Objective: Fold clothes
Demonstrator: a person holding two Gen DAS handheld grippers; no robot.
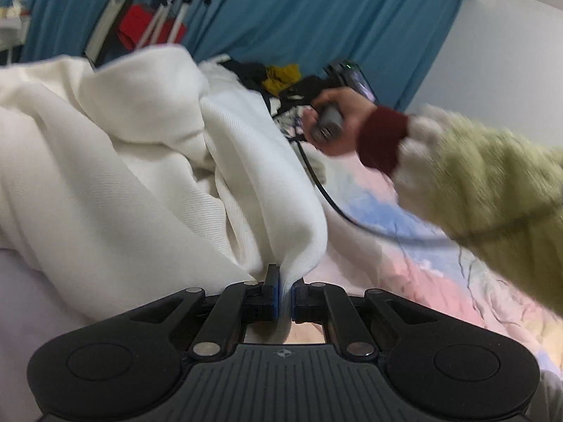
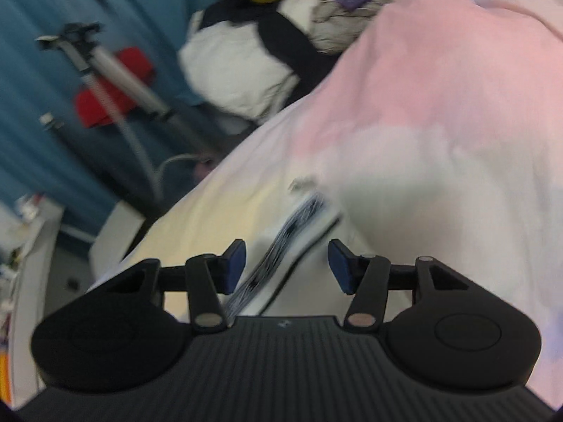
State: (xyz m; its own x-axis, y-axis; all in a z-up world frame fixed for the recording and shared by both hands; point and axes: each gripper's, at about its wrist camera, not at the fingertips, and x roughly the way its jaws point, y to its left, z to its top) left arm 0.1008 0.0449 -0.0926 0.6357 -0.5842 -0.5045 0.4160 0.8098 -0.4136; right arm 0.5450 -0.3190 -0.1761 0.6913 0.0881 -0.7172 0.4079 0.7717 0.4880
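Note:
A white ribbed garment (image 1: pixel 133 161) lies bunched on the bed, filling the left of the left wrist view. My left gripper (image 1: pixel 286 293) is shut on a pinched edge of it, the cloth rising from between the blue pads. My right gripper (image 2: pixel 286 263) is open above the pink bedsheet (image 2: pixel 440 112), and between its fingers shows a black-and-white printed strip (image 2: pixel 281 246) lying on the sheet. In the left wrist view the right gripper (image 1: pixel 299 91) appears far off, held by a hand with a red cuff and a green sleeve (image 1: pixel 492 176), past the garment's right side.
The bed has a pastel pink, blue and yellow sheet (image 1: pixel 404 246). A pile of other clothes (image 2: pixel 274 35) in white, black and yellow lies at the far end. Blue curtains (image 1: pixel 316 10), a tripod (image 2: pixel 116 70) and a red object (image 2: pixel 112 88) stand beyond the bed. A black cable (image 1: pixel 337 207) trails across the sheet.

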